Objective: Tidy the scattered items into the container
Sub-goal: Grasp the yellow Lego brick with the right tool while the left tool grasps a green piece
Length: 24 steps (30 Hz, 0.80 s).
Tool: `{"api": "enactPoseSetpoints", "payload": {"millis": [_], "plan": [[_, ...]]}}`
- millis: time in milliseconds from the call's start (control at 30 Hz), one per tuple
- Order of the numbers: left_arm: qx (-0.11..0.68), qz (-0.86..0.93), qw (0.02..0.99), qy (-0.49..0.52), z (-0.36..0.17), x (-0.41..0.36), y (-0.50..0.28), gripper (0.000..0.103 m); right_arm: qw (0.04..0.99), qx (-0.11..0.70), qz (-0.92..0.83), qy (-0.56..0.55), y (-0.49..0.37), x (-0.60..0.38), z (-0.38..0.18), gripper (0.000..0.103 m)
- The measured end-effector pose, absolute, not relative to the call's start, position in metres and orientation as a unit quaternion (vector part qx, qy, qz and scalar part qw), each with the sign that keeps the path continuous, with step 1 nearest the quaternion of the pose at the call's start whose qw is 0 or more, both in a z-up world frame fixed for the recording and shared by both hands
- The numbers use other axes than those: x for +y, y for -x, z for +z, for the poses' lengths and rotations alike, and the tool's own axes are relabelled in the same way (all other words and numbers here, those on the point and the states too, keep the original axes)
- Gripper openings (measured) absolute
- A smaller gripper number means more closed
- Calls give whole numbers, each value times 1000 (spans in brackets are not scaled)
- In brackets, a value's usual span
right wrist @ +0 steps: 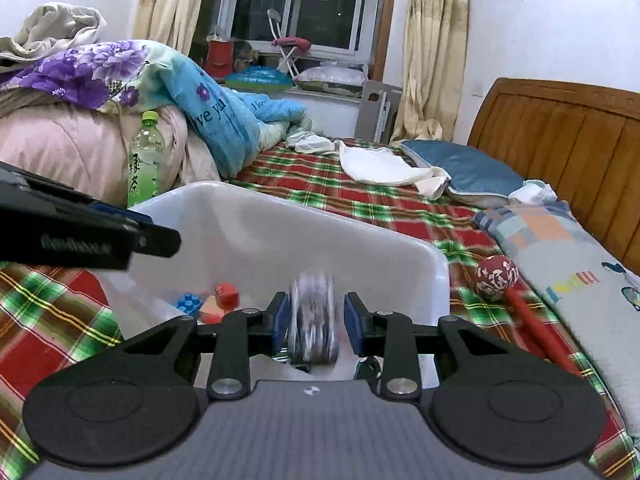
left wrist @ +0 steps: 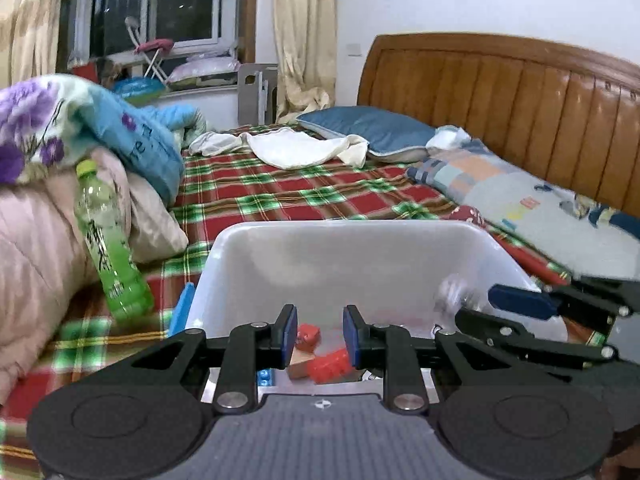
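Observation:
A white plastic bin (left wrist: 340, 256) stands on the plaid bed; it also shows in the right wrist view (right wrist: 280, 236). Red and orange toy blocks (left wrist: 328, 362) and a blue brick (right wrist: 188, 304) lie inside. My left gripper (left wrist: 320, 338) is open and empty above the bin's near rim. My right gripper (right wrist: 316, 320) is over the bin; a blurred silvery round item (right wrist: 314, 320) sits between its pads with a gap on the right side. The right gripper also shows in the left wrist view (left wrist: 520, 308). A green tea bottle (left wrist: 110, 244) leans on the bedding left of the bin.
A red massage hammer with a patterned ball head (right wrist: 498, 280) lies right of the bin. Piled quilts (left wrist: 48, 184) rise at the left. Pillows (left wrist: 372, 128), a white cloth (left wrist: 296, 148) and a wooden headboard (left wrist: 520, 88) are at the back and right.

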<state>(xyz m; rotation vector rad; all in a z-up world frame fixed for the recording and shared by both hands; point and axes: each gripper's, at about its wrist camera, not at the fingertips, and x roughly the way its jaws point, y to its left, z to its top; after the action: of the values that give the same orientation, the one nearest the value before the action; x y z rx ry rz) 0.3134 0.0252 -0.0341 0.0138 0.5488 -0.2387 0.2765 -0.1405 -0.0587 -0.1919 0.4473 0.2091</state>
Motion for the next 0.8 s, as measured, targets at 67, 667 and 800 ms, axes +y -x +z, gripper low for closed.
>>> {"api": "enactPoseSetpoints", "payload": {"millis": [67, 667, 800], "plan": [[270, -119, 956, 1, -36, 31, -310, 29, 968, 212, 100, 90, -272, -145, -60, 43], [324, -144, 934, -34, -100, 55, -213, 35, 955, 243, 168, 39, -174, -169, -87, 50], [352, -159, 922, -18, -120, 49, -193, 35, 940, 283, 178, 65, -156, -161, -116, 48]]}}
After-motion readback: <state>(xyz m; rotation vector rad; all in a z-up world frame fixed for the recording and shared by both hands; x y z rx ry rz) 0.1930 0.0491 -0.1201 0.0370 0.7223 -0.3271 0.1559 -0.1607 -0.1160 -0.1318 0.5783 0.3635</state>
